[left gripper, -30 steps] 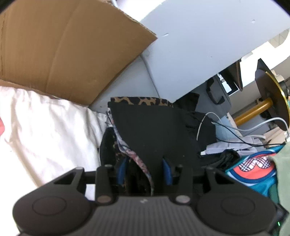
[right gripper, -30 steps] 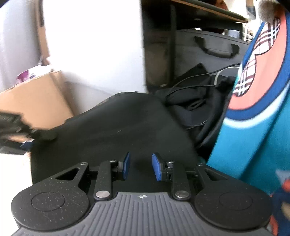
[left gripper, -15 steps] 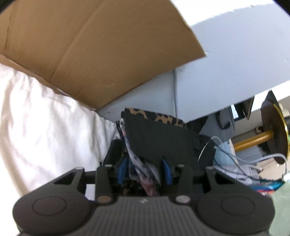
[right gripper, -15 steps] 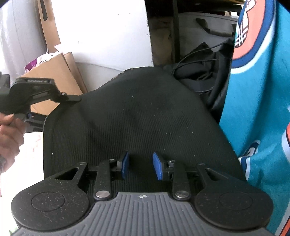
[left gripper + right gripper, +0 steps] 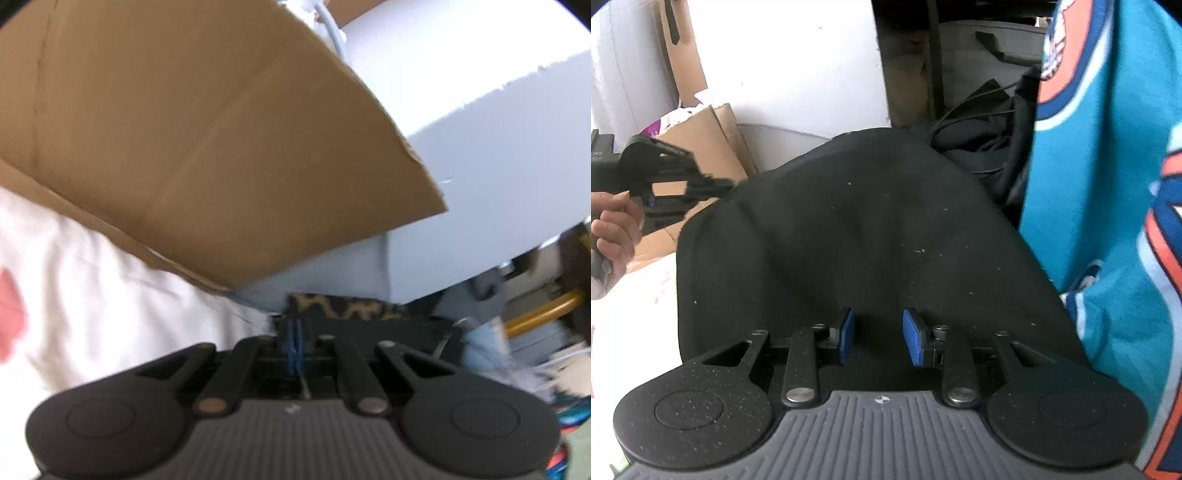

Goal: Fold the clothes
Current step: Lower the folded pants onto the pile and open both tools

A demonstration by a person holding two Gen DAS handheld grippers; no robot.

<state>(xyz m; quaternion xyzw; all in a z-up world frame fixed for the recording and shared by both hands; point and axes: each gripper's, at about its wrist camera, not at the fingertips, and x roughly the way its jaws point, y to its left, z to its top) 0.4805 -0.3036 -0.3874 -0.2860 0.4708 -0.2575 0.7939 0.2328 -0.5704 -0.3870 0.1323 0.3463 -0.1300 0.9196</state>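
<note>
Two grippers are at work on one black garment [image 5: 849, 236], a ribbed dark piece with a leopard-print edge [image 5: 343, 308] showing at its far side. The left gripper [image 5: 294, 349] has its blue pads pressed tight together at the garment's left corner; whether cloth is actually pinched between them is too blurred to tell, though from the right wrist view its fingers [image 5: 713, 182] do sit right at that corner. The right gripper [image 5: 877, 341] hovers with its jaws apart over the near edge of the fabric, pads clear of the cloth, gripping nothing. A hand [image 5: 615, 225] holds the left tool's handle at the frame's left.

As for progress, I'd judge this garment is only being taken up: it lies humped and spread, with no fold lines visible, so the folding itself looks undone. The right side seems to need its own hold on the near edge before anything can be lifted or doubled over. A teal jersey [image 5: 1108, 184] with orange and white patches hangs close on the right, seemingly waiting its turn.

Underneath is a white sheet [image 5: 92, 295], rumpled, with a pink patch. A brown cardboard box [image 5: 203, 129] leans at the back against a pale wall [image 5: 480, 110], and black cables and bags [image 5: 979, 122] clutter the far side.
</note>
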